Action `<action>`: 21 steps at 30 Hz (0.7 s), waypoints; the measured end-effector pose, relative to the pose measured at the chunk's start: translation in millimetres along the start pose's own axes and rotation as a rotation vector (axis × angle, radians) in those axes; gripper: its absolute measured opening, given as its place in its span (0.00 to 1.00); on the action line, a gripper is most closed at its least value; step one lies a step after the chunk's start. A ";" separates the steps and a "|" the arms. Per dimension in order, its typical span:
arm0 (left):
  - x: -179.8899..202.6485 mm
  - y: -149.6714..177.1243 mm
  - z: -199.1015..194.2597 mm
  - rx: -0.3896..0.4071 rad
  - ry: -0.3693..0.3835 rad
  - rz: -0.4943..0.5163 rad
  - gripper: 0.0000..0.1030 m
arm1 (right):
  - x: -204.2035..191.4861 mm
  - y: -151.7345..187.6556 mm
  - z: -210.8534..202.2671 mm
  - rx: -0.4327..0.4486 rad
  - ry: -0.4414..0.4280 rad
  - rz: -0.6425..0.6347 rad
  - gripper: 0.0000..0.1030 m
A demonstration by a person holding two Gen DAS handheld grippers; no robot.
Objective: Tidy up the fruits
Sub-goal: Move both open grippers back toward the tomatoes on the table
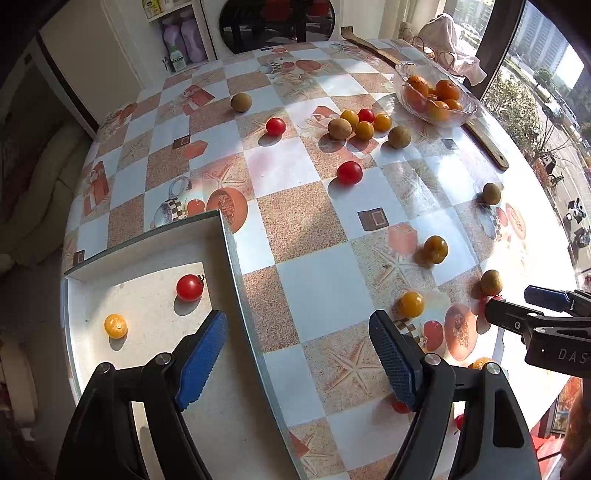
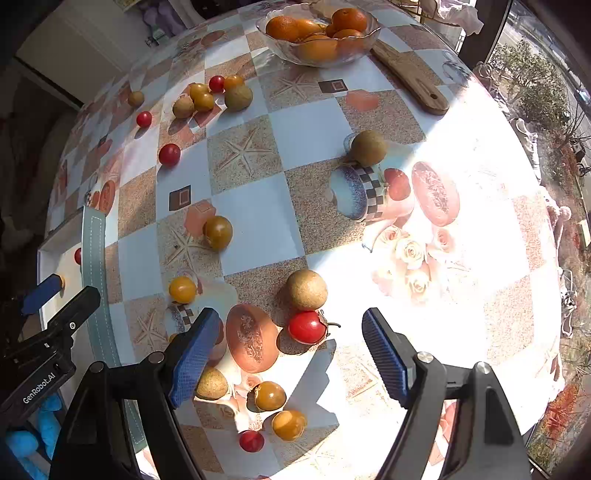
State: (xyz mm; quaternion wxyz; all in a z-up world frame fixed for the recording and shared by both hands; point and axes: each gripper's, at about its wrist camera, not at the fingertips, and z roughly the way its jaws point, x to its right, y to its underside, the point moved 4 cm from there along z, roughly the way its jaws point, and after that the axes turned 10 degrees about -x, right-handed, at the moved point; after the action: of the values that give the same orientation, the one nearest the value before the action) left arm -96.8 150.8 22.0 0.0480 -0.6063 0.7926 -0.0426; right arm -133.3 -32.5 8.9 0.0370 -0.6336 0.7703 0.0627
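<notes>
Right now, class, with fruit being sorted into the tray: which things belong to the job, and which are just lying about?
Job: tray, red tomatoes, yellow tomatoes, brown fruits, left gripper, right gripper.

Lying about: bowl of oranges, wooden stick, cloth, bottles.

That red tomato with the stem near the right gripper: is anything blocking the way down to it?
Nothing visible. The right gripper is open above the red tomato; a brown fruit sits just beyond it.

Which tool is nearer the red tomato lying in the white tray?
Left. The left tool hangs over the white tray's edge near the red tomato; the right tool is beyond it.
</notes>
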 end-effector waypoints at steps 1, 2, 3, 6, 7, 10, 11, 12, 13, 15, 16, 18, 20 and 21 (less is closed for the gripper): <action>6.9 -1.5 2.3 -0.005 0.006 0.013 0.78 | 5.0 3.3 0.9 -0.003 0.002 0.003 0.80; 14.3 -2.7 5.5 -0.013 0.013 0.027 0.78 | 8.9 6.1 1.6 -0.004 0.004 0.003 0.80; 21.1 -3.9 9.1 -0.019 0.020 0.040 0.78 | 11.2 8.5 2.3 -0.005 0.006 0.003 0.80; 37.1 -7.9 19.7 -0.038 0.030 0.066 0.78 | 16.8 15.2 5.1 -0.001 0.008 0.001 0.80; 41.5 -9.1 22.8 -0.040 0.031 0.072 0.78 | 17.7 16.2 5.8 0.001 0.010 0.000 0.80; 48.7 -12.0 32.4 -0.052 0.035 0.085 0.78 | 18.7 17.6 7.4 0.011 0.017 -0.003 0.79; 50.3 -12.7 34.8 -0.057 0.034 0.088 0.78 | 18.1 18.0 7.7 0.014 0.015 -0.004 0.75; 51.7 -13.5 36.7 -0.059 0.032 0.091 0.78 | 17.8 17.8 7.9 0.017 0.012 -0.007 0.71; 53.8 -14.7 38.7 -0.060 0.031 0.094 0.78 | 16.9 17.6 8.4 0.020 0.010 -0.012 0.67; 56.3 -16.1 40.9 -0.064 0.028 0.101 0.78 | 15.6 16.9 10.2 0.021 0.008 -0.023 0.63; 57.5 -16.5 41.5 -0.064 0.026 0.106 0.74 | 14.4 16.6 11.6 0.019 0.005 -0.026 0.60; 62.4 -17.2 43.5 -0.076 0.021 0.119 0.64 | 11.9 16.1 14.4 0.015 0.003 -0.032 0.58; 65.0 -16.4 46.6 -0.085 0.007 0.123 0.64 | 10.4 16.3 14.5 0.022 0.007 -0.042 0.57; 65.5 -16.5 46.3 -0.081 0.005 0.122 0.64 | 8.6 16.3 14.8 0.025 0.008 -0.048 0.55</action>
State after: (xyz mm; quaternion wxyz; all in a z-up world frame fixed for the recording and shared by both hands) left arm -92.2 82.9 -23.5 0.0242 -0.5583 0.8292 -0.0092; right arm -151.3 -35.7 -6.2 0.0432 -0.6517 0.7556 0.0496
